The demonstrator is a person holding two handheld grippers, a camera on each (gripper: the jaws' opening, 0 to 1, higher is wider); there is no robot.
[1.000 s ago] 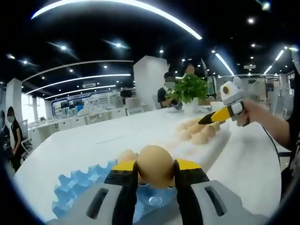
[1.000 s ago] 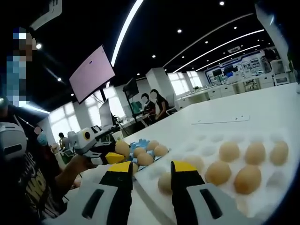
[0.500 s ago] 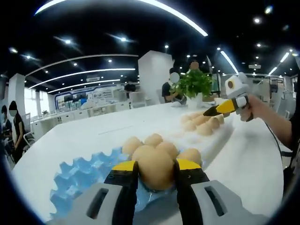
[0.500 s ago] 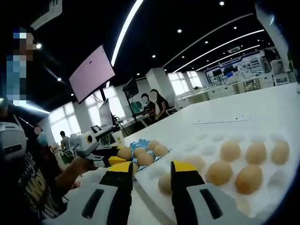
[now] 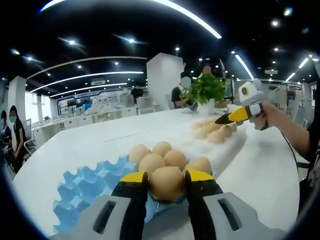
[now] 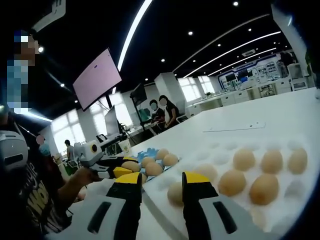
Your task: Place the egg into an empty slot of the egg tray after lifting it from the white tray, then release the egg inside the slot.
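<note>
The left gripper [image 5: 167,181] is clamping a brown egg [image 5: 167,183] between its yellow-tipped jaws, the egg sitting low over the blue egg tray [image 5: 82,187] directly ahead of it, presumably so that it can be eased into a slot rather than dropped. Just beyond the held egg, four more eggs [image 5: 162,156] are already nesting in the tray's near cells, so the person is apparently aiming at the free cell nearest the jaws; whether the egg is already touching the tray's bottom is hard to tell from this low angle. The gripper is lying nearly level, pointing across the white table [image 5: 100,142]. Further ahead and to the right, the right gripper [image 5: 235,115] is hanging over the white tray [image 5: 235,145] of remaining eggs. In the right gripper view, the right gripper [image 6: 160,186] is standing with its jaws apart and nothing between them, waiting above that white tray [image 6: 220,155], while a hand [image 6: 80,176] is steadying the left gripper [image 6: 120,171] off to its left.
</note>
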